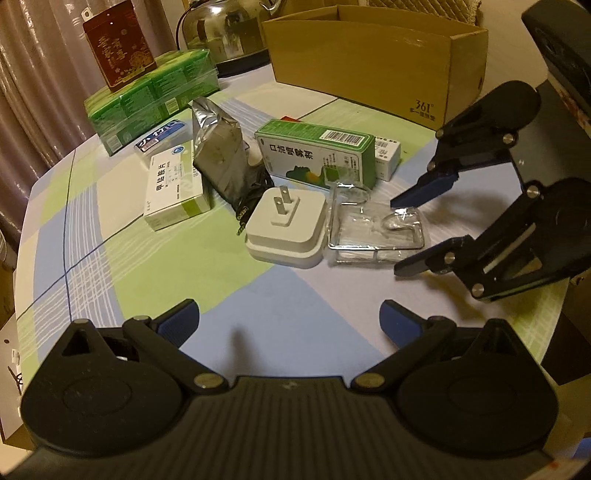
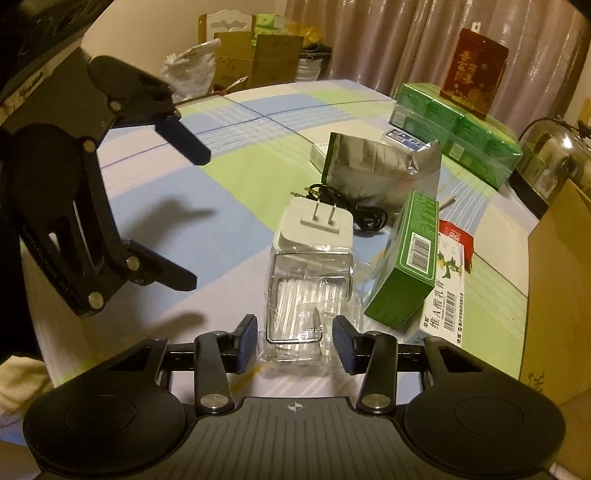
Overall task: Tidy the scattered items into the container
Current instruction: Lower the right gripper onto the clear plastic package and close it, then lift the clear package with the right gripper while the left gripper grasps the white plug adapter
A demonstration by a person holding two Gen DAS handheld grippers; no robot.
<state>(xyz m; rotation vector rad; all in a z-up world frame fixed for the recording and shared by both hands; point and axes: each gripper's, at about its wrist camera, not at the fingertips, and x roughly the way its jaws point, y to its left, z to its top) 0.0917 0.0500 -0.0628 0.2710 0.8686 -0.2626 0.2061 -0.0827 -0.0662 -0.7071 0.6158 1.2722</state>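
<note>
A clear plastic pack with a wire hook (image 1: 376, 230) (image 2: 310, 302) lies on the checked tablecloth. My right gripper (image 2: 294, 341) (image 1: 397, 236) is open with its near end between the fingers, apart from the pads. Beside the pack sit a white plug adapter (image 1: 286, 225) (image 2: 314, 227), a green box (image 1: 317, 155) (image 2: 408, 262), a silver foil bag (image 1: 221, 155) (image 2: 380, 173), a black cable (image 2: 354, 210) and a white medicine box (image 1: 173, 192). The cardboard box (image 1: 373, 59) stands at the back. My left gripper (image 1: 290, 319) (image 2: 192, 218) is open and empty, hovering over the cloth.
A green wrapped stack (image 1: 147, 99) (image 2: 458, 129) carries a red tin (image 1: 118, 51) (image 2: 474, 70). A metal kettle (image 1: 229, 29) stands behind. A white tube carton (image 2: 443, 299) and a blue-white pack (image 1: 160, 134) lie near the green box. Cartons and bags (image 2: 255, 55) stand beyond the table.
</note>
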